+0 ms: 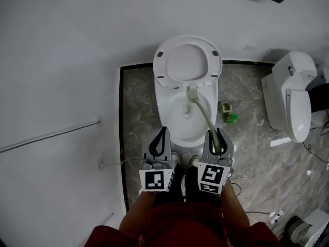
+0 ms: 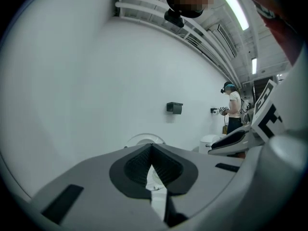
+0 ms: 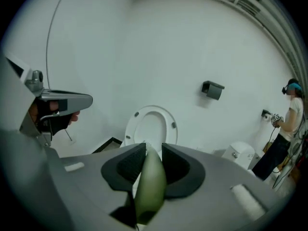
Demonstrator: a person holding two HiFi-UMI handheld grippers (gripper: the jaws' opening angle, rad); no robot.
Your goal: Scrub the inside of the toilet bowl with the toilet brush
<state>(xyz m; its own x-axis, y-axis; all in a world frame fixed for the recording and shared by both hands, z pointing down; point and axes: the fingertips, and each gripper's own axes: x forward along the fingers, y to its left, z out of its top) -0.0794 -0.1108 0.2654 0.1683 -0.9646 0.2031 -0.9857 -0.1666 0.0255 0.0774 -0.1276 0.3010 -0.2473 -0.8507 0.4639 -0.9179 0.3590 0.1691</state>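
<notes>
A white toilet stands in the middle of the head view with its lid (image 1: 188, 60) raised and its bowl (image 1: 180, 118) open. A toilet brush with a pale green handle (image 1: 205, 116) reaches into the bowl, its head (image 1: 192, 93) near the back rim. My right gripper (image 1: 217, 134) is shut on the handle's near end, and the handle (image 3: 148, 182) fills the gap between its pads. My left gripper (image 1: 163, 131) hovers over the bowl's front left rim, shut with nothing in it (image 2: 152, 148). The raised lid (image 3: 151, 126) shows beyond the right jaws.
A green brush holder (image 1: 228, 114) stands on the marble floor right of the toilet. Farther right is a second toilet (image 1: 291, 94). A black box (image 3: 212, 89) hangs on the white wall. A person (image 3: 288, 124) stands at the far right. Cables lie on the floor (image 1: 267, 212).
</notes>
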